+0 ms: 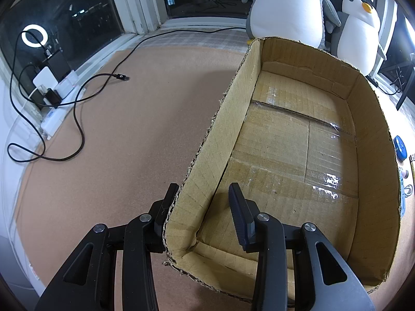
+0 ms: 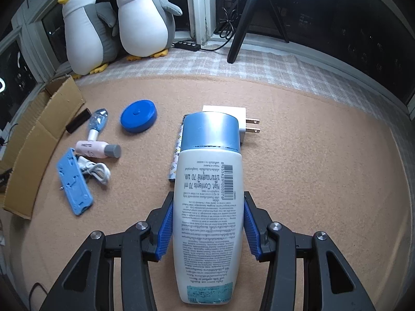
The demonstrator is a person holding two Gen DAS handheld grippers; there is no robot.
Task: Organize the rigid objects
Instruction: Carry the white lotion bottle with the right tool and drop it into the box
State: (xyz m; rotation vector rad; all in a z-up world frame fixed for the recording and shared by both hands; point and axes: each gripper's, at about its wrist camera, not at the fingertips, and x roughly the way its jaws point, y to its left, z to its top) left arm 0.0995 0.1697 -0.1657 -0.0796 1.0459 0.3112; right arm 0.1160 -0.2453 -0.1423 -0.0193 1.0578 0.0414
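Nearest the right wrist camera, the white lotion bottle [image 2: 207, 207] with the blue cap lies lengthwise between the blue pads of the right gripper [image 2: 208, 202], cap pointing away; the pads press on its two flat sides, so it is pinched, and it seems to hang a little above the desk [image 2: 324, 181]. Just beyond its cap sit a white plug adapter [image 2: 242, 121] and a patterned tube [image 2: 176, 153]. Further left lie a blue round lid [image 2: 138, 116], a small pink bottle [image 2: 97, 150], a blue flat plate [image 2: 74, 185] and a coiled white cable [image 2: 97, 171], all loose beside the cardboard box [image 2: 39, 140].

In the left wrist view the left gripper [image 1: 203, 194] straddles the near corner wall of that box [image 1: 225, 134]: one finger outside against the cardboard, the other inside. The log puts it at its tightest, so I take it as clamped on the wall, steadying the box, whose floor is bare.

Risks, as I judge them: the bottle's sides are smooth and the grip sits low on the body, so the heavier cap end could droop or slip out. Swinging left, it could clip the box's ragged rim or sweep the small things.
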